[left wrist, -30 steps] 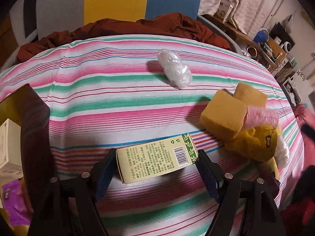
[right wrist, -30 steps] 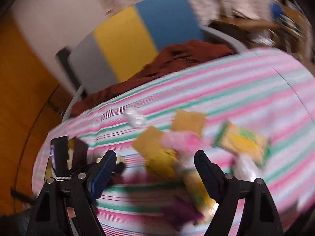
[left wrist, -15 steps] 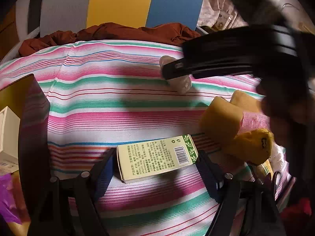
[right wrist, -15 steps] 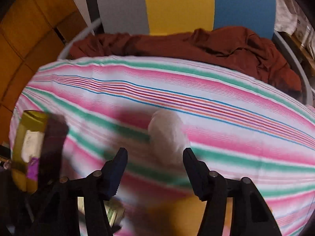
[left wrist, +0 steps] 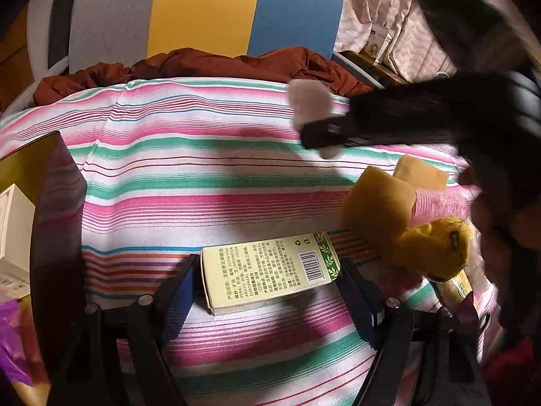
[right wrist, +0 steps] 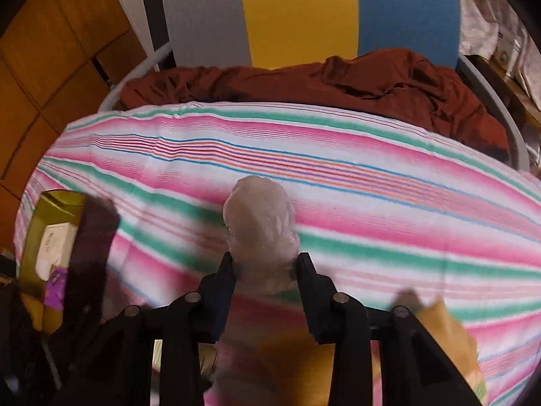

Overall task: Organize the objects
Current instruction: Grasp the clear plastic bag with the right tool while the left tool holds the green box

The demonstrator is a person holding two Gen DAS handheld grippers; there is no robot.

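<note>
White crinkled plastic, a small wad (right wrist: pixel 260 223), sits at the centre of the right wrist view, and the right gripper (right wrist: pixel 265 267) has its fingers pressed in on the wad's near end, one on each side. The wad's long axis runs up the frame, away from the fingers, so most of it sticks out beyond the tips toward the rust-red cloth (right wrist: pixel 338 81) at the top (blur hides how deep the pinch goes). In the left wrist view the same wad (left wrist: pixel 309 103) shows upper right of centre on the striped sheet (left wrist: pixel 189 176), with a dark finger crossing it.

The left gripper (left wrist: pixel 265 282) is at the bottom centre of its frame, fingers apart, bracketing a pale green box (left wrist: pixel 268 270) that lies crosswise between them; the right finger is at the box's end, the left one looks just clear of it. Sponges (left wrist: pixel 378 199) and a yellow plush (left wrist: pixel 436 250) crowd the right edge. My judgement: the wad, caught by one end, may droop or slip on lifting.
</note>
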